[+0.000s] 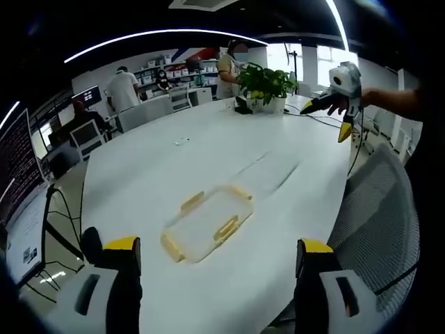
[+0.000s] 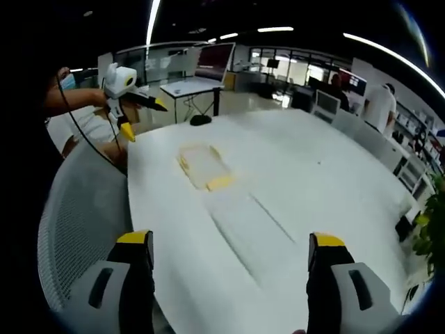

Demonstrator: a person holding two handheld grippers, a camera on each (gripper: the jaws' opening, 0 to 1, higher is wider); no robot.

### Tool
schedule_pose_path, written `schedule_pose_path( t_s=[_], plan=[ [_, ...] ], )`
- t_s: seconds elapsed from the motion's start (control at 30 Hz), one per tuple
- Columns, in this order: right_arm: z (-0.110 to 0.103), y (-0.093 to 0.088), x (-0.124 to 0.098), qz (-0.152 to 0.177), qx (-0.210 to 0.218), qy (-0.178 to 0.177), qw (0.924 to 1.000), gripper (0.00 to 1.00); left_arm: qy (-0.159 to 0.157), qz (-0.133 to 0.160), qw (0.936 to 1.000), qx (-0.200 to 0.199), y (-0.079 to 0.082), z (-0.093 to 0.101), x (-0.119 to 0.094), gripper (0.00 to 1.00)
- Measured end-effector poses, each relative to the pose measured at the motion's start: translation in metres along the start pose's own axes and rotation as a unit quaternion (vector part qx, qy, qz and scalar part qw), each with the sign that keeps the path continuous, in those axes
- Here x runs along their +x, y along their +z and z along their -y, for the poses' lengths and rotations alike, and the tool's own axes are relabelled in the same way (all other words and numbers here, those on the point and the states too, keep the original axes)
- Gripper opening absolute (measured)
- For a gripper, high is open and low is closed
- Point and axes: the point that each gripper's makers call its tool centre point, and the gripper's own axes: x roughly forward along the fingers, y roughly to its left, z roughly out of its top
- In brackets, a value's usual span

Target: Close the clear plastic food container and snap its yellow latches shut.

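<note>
A clear plastic food container (image 1: 206, 223) with yellow latches lies flat on the white table (image 1: 160, 167), ahead of my left gripper (image 1: 217, 257). That gripper's jaws stand wide apart with nothing between them. In the right gripper view the same container (image 2: 204, 165) lies far ahead, beyond my right gripper (image 2: 229, 254), which is open and holds nothing. The right gripper (image 1: 341, 104) also appears at the upper right of the left gripper view, held by a hand. The left gripper (image 2: 128, 90) appears at the upper left of the right gripper view, held in the air.
A grey mesh chair (image 1: 382, 216) stands at the table's edge near the person. A potted plant (image 1: 268, 85) sits at the far end of the table. People stand and sit by desks and shelves behind. Cables (image 1: 59, 216) hang by the table's left side.
</note>
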Motion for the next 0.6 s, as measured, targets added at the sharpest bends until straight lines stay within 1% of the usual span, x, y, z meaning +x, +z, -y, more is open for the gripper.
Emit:
schedule_pose_path(
  t_s=[0.13,0.33,0.43,0.6],
  plan=[
    [-0.001,0.002,0.006,-0.009,-0.016,0.014,0.9997,0.87,-0.008,-0.009,0.9999,0.012,-0.003,-0.003,0.004,0.87],
    [0.001,0.007,0.017,-0.020,-0.037,0.030,0.9987,0.86,-0.019,-0.019,0.9993,0.027,-0.006,-0.013,0.010,0.85],
    [0.002,0.010,0.024,-0.024,-0.044,0.035,0.9981,0.85,-0.023,-0.022,0.9989,0.034,-0.007,-0.016,0.012,0.84],
    [0.005,0.015,0.034,-0.025,-0.044,0.042,0.9978,0.84,-0.030,-0.030,0.9980,0.046,-0.008,-0.022,0.017,0.82]
  ],
)
